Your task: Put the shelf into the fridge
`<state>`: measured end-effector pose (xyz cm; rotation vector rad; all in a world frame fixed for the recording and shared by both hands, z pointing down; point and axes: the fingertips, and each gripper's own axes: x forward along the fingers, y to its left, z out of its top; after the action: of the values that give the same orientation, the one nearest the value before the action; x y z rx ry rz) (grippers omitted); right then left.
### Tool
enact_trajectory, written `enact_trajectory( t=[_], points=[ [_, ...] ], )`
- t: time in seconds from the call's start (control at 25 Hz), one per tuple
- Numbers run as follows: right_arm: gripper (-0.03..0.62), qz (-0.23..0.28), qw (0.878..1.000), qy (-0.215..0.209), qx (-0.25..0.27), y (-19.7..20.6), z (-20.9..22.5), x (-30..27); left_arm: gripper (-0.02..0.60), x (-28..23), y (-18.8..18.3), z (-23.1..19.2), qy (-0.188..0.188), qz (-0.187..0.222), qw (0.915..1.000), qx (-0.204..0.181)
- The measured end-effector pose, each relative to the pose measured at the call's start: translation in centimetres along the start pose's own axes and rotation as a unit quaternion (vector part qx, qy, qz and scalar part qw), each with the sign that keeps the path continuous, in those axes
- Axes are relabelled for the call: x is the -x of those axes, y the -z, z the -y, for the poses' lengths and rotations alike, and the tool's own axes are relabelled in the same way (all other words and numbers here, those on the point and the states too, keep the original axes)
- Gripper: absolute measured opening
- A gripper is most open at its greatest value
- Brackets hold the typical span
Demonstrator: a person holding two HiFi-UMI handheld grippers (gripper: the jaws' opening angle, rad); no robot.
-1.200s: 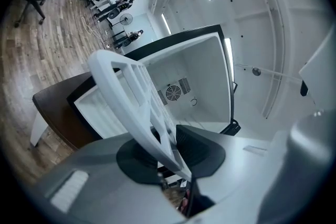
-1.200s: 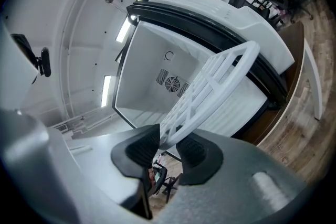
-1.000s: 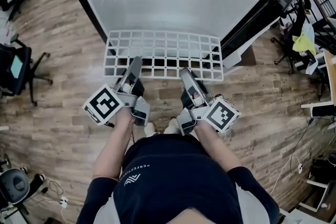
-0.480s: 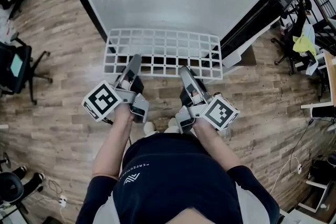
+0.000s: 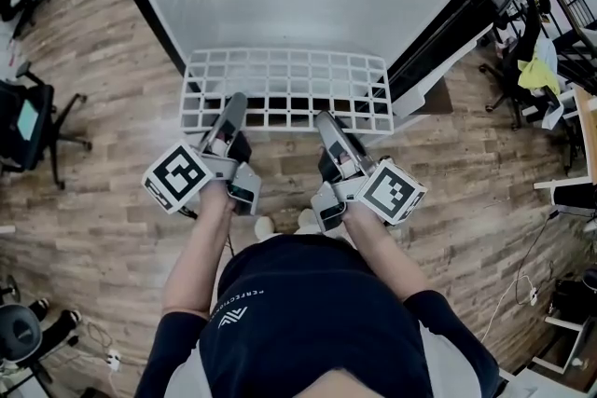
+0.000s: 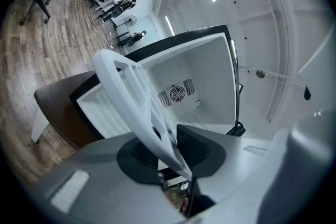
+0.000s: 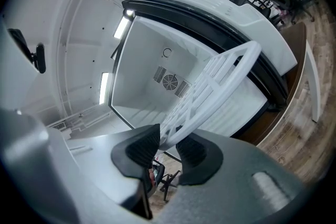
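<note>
The left gripper (image 6: 170,152) has its pads either side of the white grid shelf's (image 5: 280,75) near rail. Its jaws have just been opening, and how firmly they press is hard to tell. The right gripper (image 7: 167,150) clamps the same rail. The shelf hangs level, its far edge just inside the open fridge (image 5: 233,5). If the left grip loosens further, that side could sag and jam against the fridge's side wall.

Head view downward, others level — fridge (image 5: 298,14) shared
</note>
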<state>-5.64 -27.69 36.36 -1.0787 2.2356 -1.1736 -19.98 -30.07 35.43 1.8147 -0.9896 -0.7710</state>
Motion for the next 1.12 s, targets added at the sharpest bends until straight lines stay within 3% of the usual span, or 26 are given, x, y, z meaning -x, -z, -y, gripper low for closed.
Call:
enact_trajectory(
  t=[0.2, 0.72, 1.0, 1.12],
  points=[
    [0.1, -0.003, 1.0, -0.001, -0.022, -0.4, 0.0, -0.5, 0.103, -0.6, -0.3, 0.3, 0.009, -0.001, 1.0, -0.002],
    [0.1, -0.008, 1.0, 0.001, -0.003, -1.1, 0.5, -1.6, 0.099, -1.8, -1.0, -0.2, 0.011, 0.002, 0.9999, -0.009],
    [0.103, -0.007, 1.0, 0.005, -0.006, -1.9, 0.9, -2.7, 0.101, -2.2, -2.2, -2.1, -0.043, -0.002, 0.9973, -0.059],
    [0.103, -0.008, 1.0, 0.005, 0.006, -2.2, 1.0, -3.2, 0.101, -2.5, -2.6, -2.5, -0.048, -0.001, 0.9963, -0.071]
  ],
)
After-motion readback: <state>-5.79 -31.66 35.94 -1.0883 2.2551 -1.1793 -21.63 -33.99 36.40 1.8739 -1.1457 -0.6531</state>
